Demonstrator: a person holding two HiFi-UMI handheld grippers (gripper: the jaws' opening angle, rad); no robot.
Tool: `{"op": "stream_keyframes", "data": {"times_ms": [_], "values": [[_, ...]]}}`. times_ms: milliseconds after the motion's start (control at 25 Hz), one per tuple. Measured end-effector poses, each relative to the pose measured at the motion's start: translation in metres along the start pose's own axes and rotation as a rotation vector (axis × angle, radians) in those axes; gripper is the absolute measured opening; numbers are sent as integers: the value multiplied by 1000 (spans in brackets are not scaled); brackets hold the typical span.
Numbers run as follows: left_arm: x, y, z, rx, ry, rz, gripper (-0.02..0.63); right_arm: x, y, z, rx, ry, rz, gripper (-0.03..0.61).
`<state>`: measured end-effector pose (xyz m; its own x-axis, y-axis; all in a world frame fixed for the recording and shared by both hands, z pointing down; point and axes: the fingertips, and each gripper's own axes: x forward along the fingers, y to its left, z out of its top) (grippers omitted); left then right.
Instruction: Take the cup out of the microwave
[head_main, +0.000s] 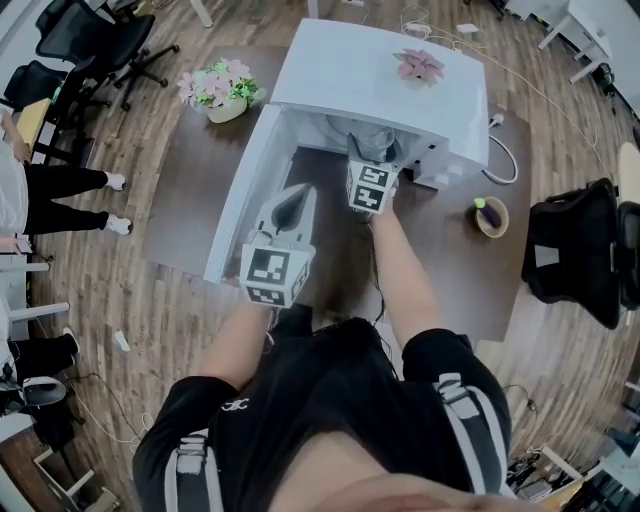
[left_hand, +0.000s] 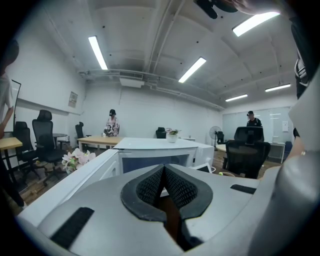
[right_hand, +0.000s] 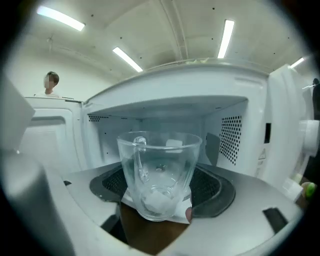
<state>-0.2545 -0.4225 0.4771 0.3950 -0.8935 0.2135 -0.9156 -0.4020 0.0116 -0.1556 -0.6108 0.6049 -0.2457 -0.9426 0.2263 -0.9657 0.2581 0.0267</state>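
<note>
A clear glass cup (right_hand: 159, 172) with a handle stands upright between the jaws of my right gripper (right_hand: 160, 200), whose black pads press on its sides. It hangs at the mouth of the white microwave (right_hand: 240, 95), with the lit cavity behind it. In the head view the right gripper (head_main: 372, 165) is at the microwave's (head_main: 380, 80) opening, and the cup is hidden under it. The microwave door (head_main: 245, 190) stands swung open to the left. My left gripper (head_main: 285, 215) hovers beside that door, its pads (left_hand: 150, 187) together with nothing between them.
A pink flower (head_main: 420, 65) lies on top of the microwave. A pot of flowers (head_main: 222, 90) stands on the brown table (head_main: 190, 200) left of the door. A small bowl (head_main: 491, 216) sits at the table's right, and a black chair (head_main: 585, 250) is beyond it.
</note>
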Motion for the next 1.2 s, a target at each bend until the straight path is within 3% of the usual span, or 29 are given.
{"op": "stream_keyframes", "data": {"times_ms": [200, 400, 920, 1200], "values": [[-10, 3, 14, -16, -28, -6, -5, -59, 22, 0, -23, 35, 56, 371], [-13, -2, 24, -26, -54, -38, -5, -112, 27, 22, -12, -2, 83, 371], [-18, -23, 53, 3, -127, -128, -5, -210, -4, 137, -10, -194, -16, 370], [-19, -32, 63, 18, -149, -156, -5, -230, -6, 160, -52, -226, -34, 371]]}}
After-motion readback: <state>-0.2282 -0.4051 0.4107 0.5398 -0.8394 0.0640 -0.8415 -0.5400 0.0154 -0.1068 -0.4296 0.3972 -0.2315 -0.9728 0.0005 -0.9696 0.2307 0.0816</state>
